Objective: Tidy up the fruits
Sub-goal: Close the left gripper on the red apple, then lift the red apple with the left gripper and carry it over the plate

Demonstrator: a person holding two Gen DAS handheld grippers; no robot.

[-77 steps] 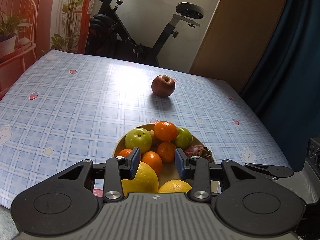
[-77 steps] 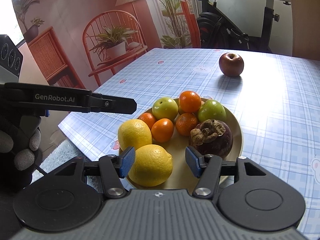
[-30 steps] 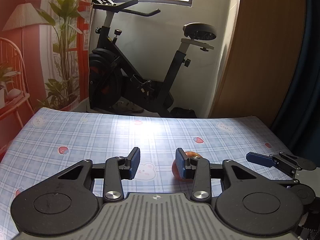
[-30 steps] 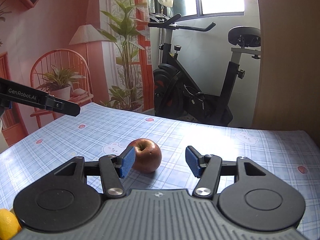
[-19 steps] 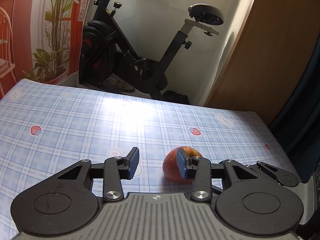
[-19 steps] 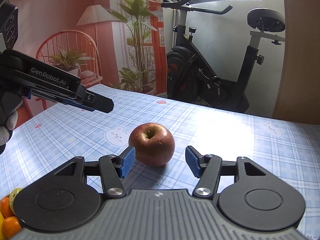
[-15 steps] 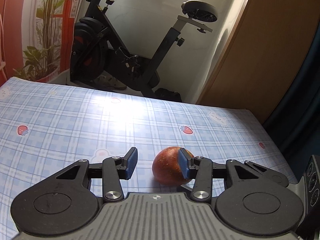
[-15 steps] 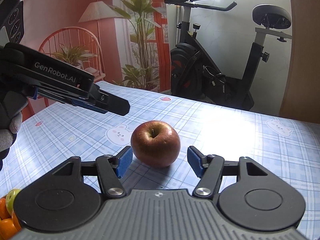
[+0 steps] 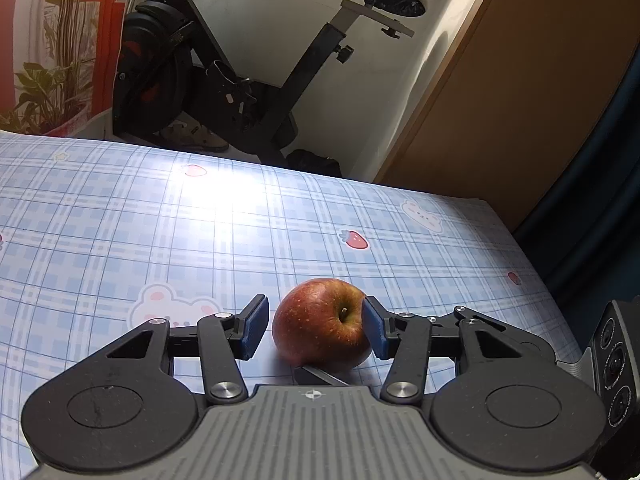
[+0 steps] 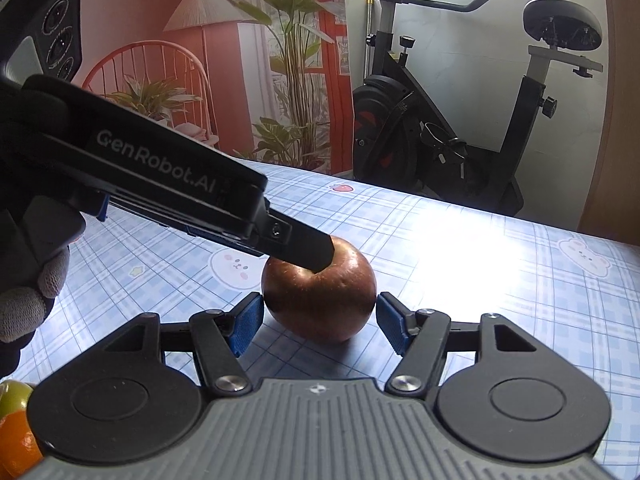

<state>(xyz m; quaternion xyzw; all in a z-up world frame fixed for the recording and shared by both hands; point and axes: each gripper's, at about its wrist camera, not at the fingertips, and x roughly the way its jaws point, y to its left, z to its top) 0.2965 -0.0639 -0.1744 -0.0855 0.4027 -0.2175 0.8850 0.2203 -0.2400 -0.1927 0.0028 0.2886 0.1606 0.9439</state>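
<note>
Apple (image 9: 326, 326) sits on the checked counter (image 9: 160, 232), bracketed by both grippers. Left gripper (image 9: 313, 329) has just been widening, its right pad seemingly touching; right gripper (image 10: 318, 322) stands open, pads just beside the skin. Best to centre one gripper, then squeeze gently.

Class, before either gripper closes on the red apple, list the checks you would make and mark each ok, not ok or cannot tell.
1. Apple rests on table: ok.
2. Apple between left gripper jaws, which have just been opening: ok.
3. Apple between right gripper jaws, also just opening: ok.
4. Only one gripper at the apple: not ok, both straddle it.
5. Left finger clear of right gripper's path: not ok, it crosses the apple's top.
</note>
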